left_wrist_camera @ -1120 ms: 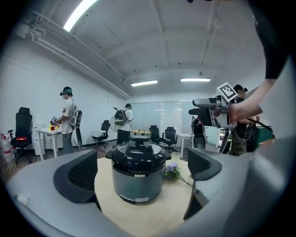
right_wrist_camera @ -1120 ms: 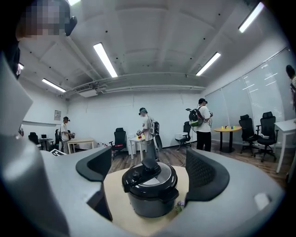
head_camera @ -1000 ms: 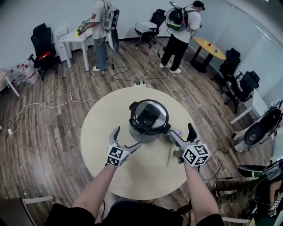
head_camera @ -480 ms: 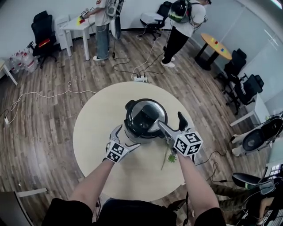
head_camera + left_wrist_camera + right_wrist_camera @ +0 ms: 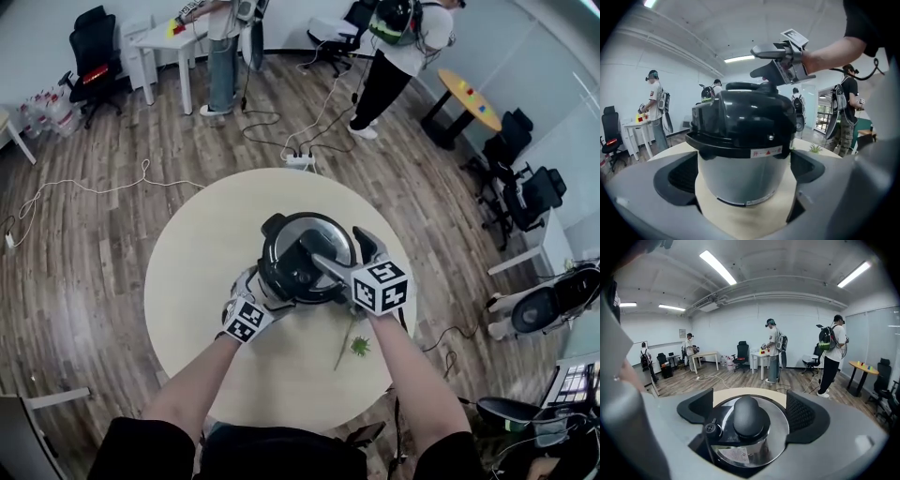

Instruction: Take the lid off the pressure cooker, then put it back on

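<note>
Pressure cooker (image 5: 298, 267) mid-frame on the worktop (image 5: 206, 244) — we hold the left claw (image 5: 743, 172) agape, flanking its body — right claw (image 5: 750, 409) agape astride the lid knob (image 5: 746, 422).

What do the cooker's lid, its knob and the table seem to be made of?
The lid is likely polished steel: bright silver with glare on it. The knob looks like matte black plastic, showing only a dull sheen. The table has a pale, smooth, even-toned top, perhaps laminate or painted wood; the pictures leave that open.
</note>
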Demonstrator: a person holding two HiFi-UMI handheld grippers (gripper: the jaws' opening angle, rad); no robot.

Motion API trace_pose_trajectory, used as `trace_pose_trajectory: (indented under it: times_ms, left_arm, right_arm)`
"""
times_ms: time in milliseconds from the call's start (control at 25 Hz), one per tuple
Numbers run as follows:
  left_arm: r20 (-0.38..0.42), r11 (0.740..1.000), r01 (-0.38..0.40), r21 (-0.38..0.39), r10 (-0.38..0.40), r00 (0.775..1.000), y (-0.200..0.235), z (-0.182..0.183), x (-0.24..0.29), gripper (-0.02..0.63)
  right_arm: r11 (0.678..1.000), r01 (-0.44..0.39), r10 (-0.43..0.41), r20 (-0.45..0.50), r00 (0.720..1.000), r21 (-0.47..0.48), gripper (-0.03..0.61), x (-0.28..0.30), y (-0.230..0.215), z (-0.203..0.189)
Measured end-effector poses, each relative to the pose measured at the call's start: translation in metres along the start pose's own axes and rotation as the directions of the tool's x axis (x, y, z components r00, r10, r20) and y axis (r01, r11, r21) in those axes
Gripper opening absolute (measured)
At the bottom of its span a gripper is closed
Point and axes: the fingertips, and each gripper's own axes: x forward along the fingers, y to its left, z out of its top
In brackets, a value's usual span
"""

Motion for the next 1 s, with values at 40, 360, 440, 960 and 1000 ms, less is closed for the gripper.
trace_pose_trajectory:
  times_ms: [40,360,440,960,1000]
  left_arm:
    - [0.007,1.000,0.005,0.000,-0.005,1.000,0.000,0.001,0.002,0.591]
    - [0.037,1.000,0.014,-0.010,-0.014,0.999,0.000,0.000,0.005,0.591]
    - [0.036,1.000,0.012,-0.010,-0.012,0.999,0.000,0.000,0.005,0.591]
    - [0.050,1.000,-0.002,-0.017,0.003,0.999,-0.001,-0.007,0.010,0.591]
    - [0.042,1.000,-0.002,-0.020,0.003,0.999,-0.002,-0.009,0.009,0.591]
  right_arm:
    - [1.000,-0.006,0.006,-0.027,1.000,-0.008,0.499,0.007,-0.002,-0.003]
    - [0.976,-0.139,0.088,-0.282,0.956,-0.167,0.436,0.051,-0.001,-0.031]
    - [0.961,-0.186,0.106,-0.349,0.931,-0.204,0.411,0.060,0.003,-0.041]
    - [0.979,-0.159,0.078,-0.494,0.866,-0.124,0.290,0.079,0.010,-0.057]
    - [0.982,-0.144,0.065,-0.499,0.864,-0.121,0.287,0.079,0.010,-0.058]
